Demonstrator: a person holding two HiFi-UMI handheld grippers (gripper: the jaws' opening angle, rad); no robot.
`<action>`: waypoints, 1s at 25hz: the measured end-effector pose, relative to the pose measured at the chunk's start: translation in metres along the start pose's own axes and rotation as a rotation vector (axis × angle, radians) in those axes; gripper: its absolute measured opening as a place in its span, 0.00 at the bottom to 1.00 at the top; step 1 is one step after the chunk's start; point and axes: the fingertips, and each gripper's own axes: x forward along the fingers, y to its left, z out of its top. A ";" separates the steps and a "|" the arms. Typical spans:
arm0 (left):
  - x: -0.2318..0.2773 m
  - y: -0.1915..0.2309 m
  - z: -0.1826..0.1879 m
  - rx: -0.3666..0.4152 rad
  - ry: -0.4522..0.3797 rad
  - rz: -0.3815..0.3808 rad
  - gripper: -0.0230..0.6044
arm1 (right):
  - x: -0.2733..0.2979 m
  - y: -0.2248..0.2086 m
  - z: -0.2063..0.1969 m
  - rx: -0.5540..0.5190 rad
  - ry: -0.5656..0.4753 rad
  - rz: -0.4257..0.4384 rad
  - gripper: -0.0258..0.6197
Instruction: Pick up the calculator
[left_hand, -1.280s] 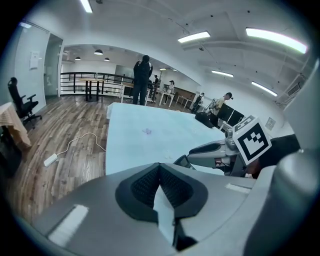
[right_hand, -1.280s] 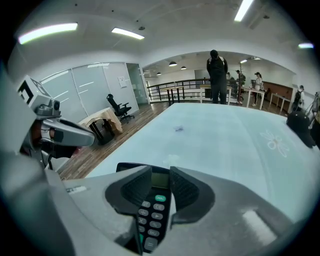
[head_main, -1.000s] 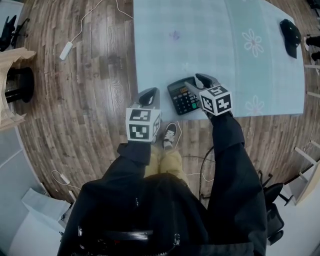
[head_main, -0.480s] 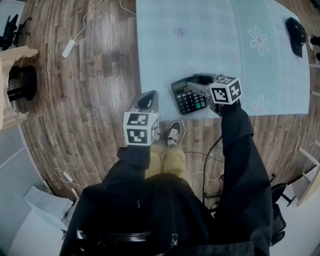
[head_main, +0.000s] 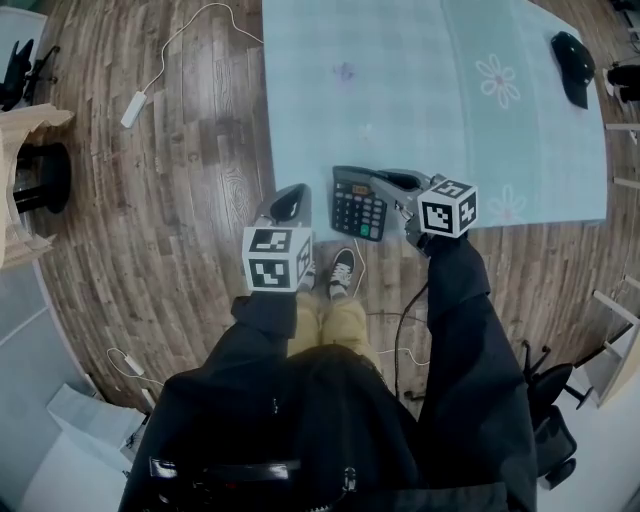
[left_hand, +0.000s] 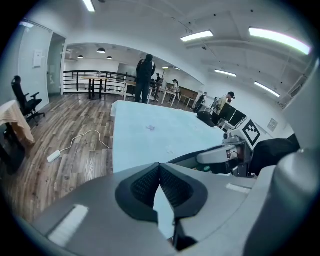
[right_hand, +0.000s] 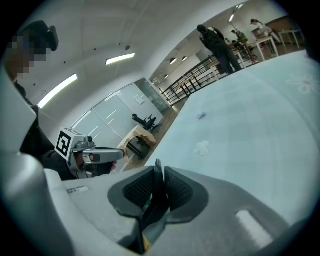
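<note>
Calculator (head_main: 358, 203): dark, flat plastic slab with gridded keys, at the 6 o'clock edge of the pale blue clothed table (head_main: 400, 80). Right gripper (head_main: 383, 184): jaws have just been closing, ribbed black pads pinching its thin 3 o'clock edge. Left gripper (head_main: 290, 196): at its 9 o'clock, jaws together, empty.

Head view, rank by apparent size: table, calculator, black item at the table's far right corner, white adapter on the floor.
1. table
2. calculator and black item: look close; the calculator is nearer the camera, so unranked
3. white adapter, smallest
</note>
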 end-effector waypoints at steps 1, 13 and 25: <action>-0.002 -0.002 0.002 0.002 -0.004 -0.001 0.04 | -0.003 0.003 0.002 0.004 -0.026 -0.022 0.13; -0.045 -0.035 0.051 0.068 -0.141 -0.047 0.03 | -0.078 0.066 0.068 -0.200 -0.289 -0.336 0.13; -0.133 -0.111 0.139 0.172 -0.354 -0.138 0.04 | -0.185 0.178 0.124 -0.357 -0.480 -0.567 0.13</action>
